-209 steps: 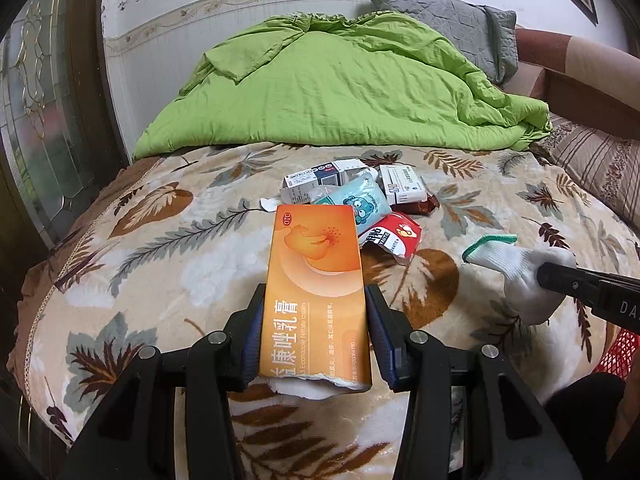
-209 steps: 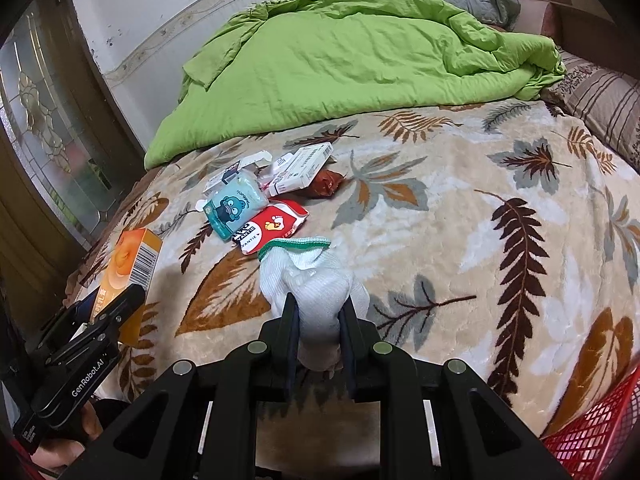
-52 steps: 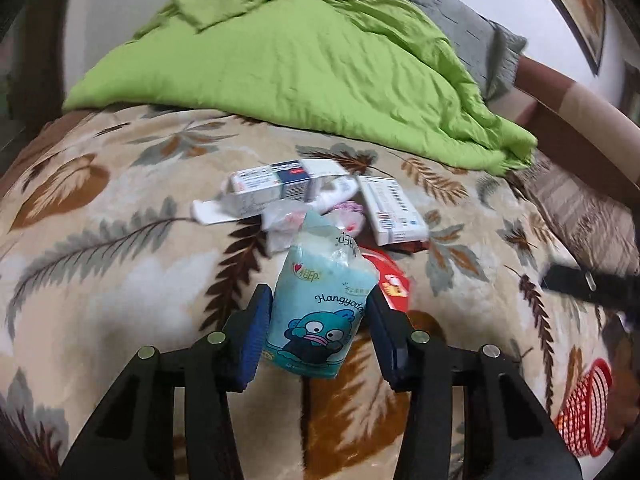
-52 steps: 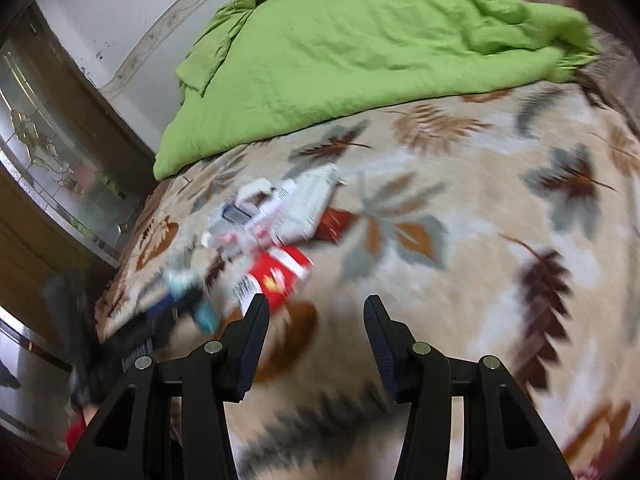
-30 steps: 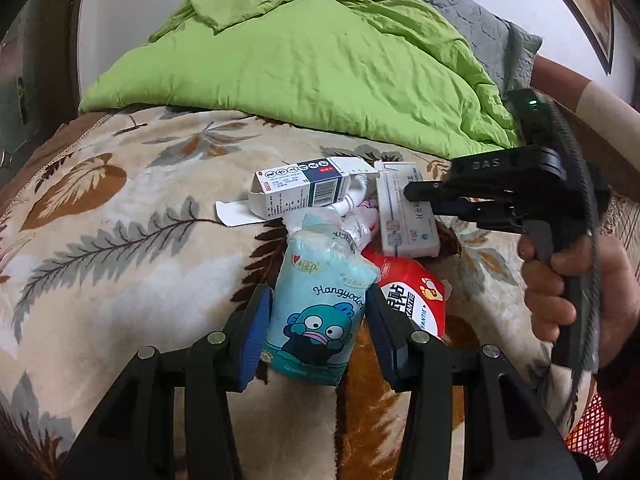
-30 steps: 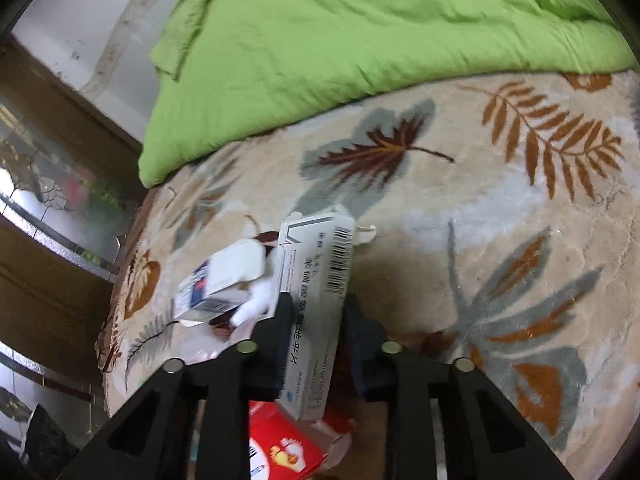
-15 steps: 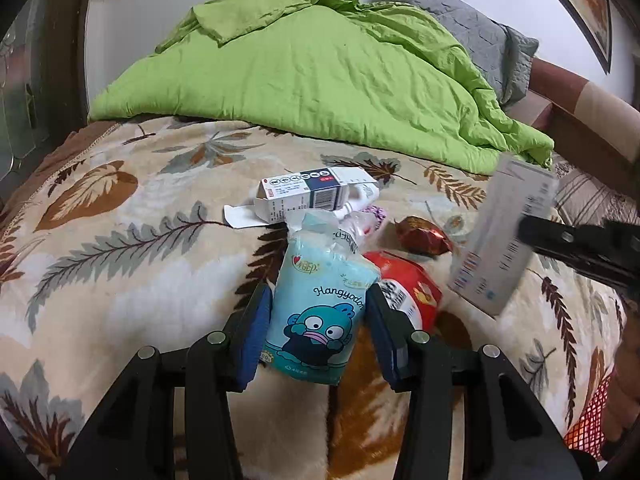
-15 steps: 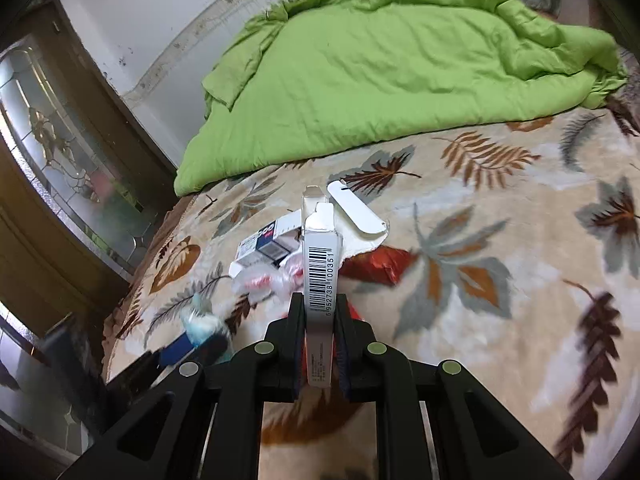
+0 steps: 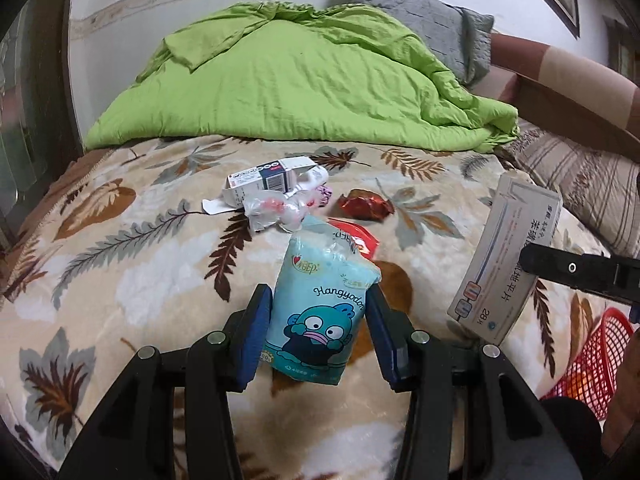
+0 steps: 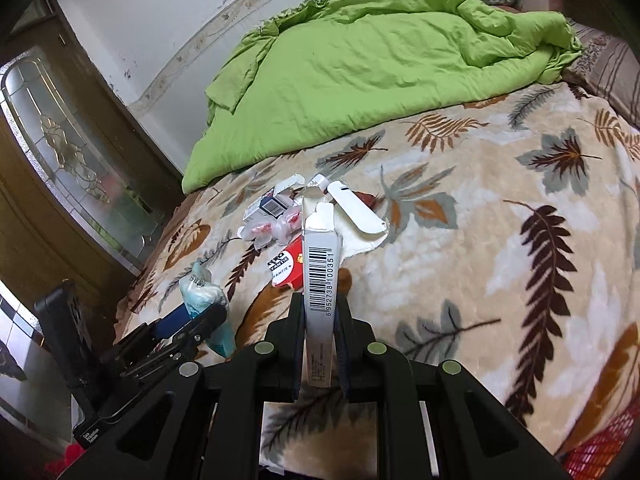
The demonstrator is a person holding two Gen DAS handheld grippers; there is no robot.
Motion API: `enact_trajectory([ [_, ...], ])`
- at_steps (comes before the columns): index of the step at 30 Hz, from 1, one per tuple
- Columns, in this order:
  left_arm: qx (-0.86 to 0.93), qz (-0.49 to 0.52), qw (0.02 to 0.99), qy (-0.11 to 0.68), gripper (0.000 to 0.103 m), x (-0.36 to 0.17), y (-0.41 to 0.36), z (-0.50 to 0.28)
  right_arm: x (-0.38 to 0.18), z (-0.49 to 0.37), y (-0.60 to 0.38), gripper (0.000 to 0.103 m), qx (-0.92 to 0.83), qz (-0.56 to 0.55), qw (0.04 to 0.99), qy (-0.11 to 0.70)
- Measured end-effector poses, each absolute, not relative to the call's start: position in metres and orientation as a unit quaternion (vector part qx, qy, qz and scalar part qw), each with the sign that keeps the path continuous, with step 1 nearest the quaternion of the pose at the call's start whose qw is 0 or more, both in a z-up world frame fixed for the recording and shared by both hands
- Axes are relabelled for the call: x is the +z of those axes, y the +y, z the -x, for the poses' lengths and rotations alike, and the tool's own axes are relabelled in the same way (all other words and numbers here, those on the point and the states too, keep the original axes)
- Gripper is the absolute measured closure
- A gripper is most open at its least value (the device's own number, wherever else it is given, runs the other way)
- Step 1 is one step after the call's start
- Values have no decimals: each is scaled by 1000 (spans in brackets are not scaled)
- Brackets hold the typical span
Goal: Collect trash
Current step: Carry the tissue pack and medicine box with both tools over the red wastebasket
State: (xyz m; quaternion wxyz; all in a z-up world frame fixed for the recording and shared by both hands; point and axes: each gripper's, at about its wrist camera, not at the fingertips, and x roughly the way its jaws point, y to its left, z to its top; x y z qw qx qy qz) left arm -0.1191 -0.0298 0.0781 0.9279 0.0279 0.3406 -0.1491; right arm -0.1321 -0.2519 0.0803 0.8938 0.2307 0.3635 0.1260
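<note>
- Left gripper (image 9: 320, 332) points down over the leaf-patterned beige plush blanket (image 9: 120, 280), its blue pads clamped on the sides of a pale blue soft tissue pack with a cartoon fish face (image 9: 320, 312) — the pack stands upright between the fingers, its top poking well beyond the tips.
- Right gripper (image 10: 320, 320) also tilts downward, jaws pinched tight on a slim white cardboard medicine box with a barcode (image 10: 320, 272), held edge-on with its torn flaps open at the far end.
- From the left wrist view that same box (image 9: 506, 264) hangs off to the right, only the black finger of the right gripper showing in front of it.
- The red mesh plastic basket (image 9: 592, 364) is cut off at the frame's lower right; its contents are hard to make out.
- On the blanket beyond both tools — a white-and-blue small carton (image 9: 268, 180), crumpled clear wrappers (image 9: 280, 208), a red foil wrapper (image 9: 364, 204) and a red flat packet (image 10: 286, 266), part hidden behind the held items.
- A rumpled lime-green quilt (image 9: 300, 80) is heaped at the far end.
</note>
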Motion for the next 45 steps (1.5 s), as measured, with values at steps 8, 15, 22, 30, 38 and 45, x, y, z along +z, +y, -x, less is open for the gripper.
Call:
enact_trajectory([
  [8, -153, -60, 931, 326, 57, 89, -45, 141, 89, 150, -250, 88, 132, -231, 897, 354],
  [15, -153, -70, 933, 319, 57, 94, -48, 148, 92, 155, -248, 88, 134, -232, 897, 352],
  [22, -153, -69, 933, 319, 57, 94, -48, 148, 94, 158, -246, 88, 136, -230, 897, 351],
  [30, -160, -64, 931, 322, 57, 96, -49, 151, 95, 160, -245, 88, 136, -232, 897, 352],
  [38, -186, -57, 927, 320, 57, 102, -57, 157, 99, 171, -254, 88, 130, -240, 899, 342],
  [45, -233, -66, 918, 315, 57, 112, -89, 167, 105, 197, -286, 88, 105, -257, 902, 329],
])
